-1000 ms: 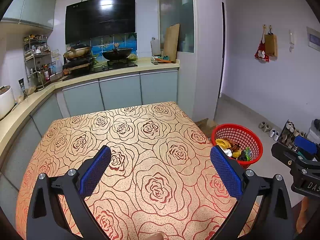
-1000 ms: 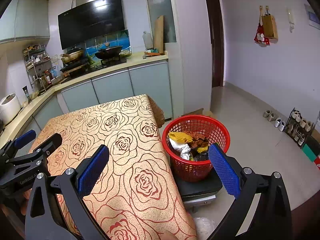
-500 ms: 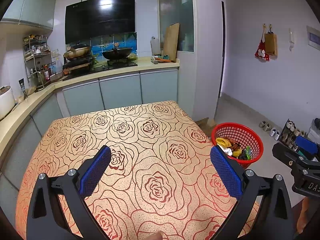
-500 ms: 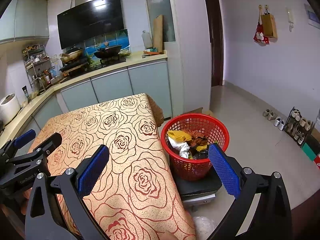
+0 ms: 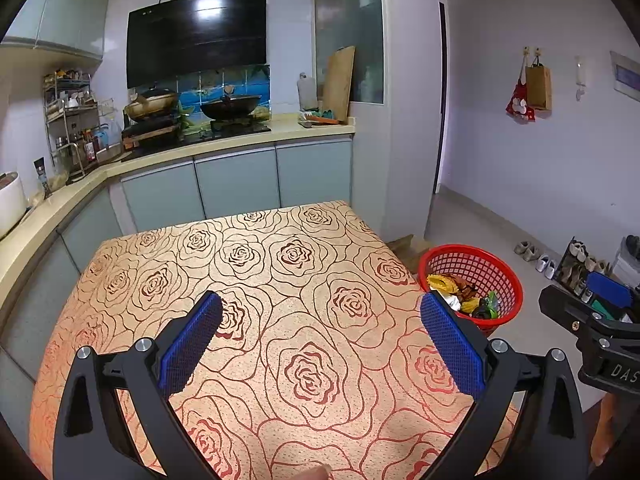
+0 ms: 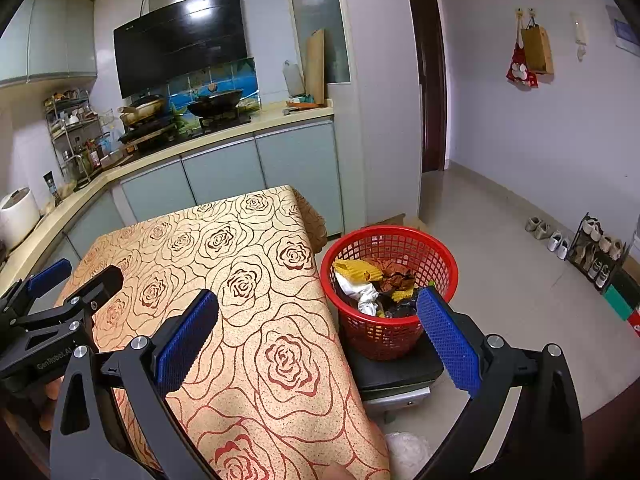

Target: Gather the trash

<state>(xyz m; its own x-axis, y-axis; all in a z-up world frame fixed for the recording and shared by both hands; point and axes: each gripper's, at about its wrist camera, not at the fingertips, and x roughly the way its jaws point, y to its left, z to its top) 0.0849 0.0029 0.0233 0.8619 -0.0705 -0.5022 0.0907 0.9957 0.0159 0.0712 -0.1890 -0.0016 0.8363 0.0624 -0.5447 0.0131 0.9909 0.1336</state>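
Since the earlier frames barely differ from this one, almost nothing has changed: both views show only a very slight drift, the basket sitting a touch lower in the right wrist view than a second ago, and no item has come or gone. The desk (image 5: 304, 320) with its rose-pattern cloth shows no trash on the part in view, and the trash (image 6: 376, 286) (yellow, white, brown and dark scraps) lies piled in the red basket (image 6: 436, 248), which stands on a dark stool (image 6: 394, 372) just beside the desk's right edge. Judging from that, collection looks done or close to done, and this reads as an idle or end pose, not a reach. The left hand-held gripper (image 5: 320, 344) hangs above the desk with its blue pads (image 5: 188, 352) spread wide apart, nothing between them, touching nothing. The right hand-held gripper (image 6: 318, 344) is likewise spread wide and empty, hanging over the desk's right edge with one pad (image 6: 448, 344) in front of the basket rim; contact with the basket cannot be told, probably none. A whitish lump (image 6: 406, 454) on the floor below the desk edge is too blurred to name; could be leftover trash.
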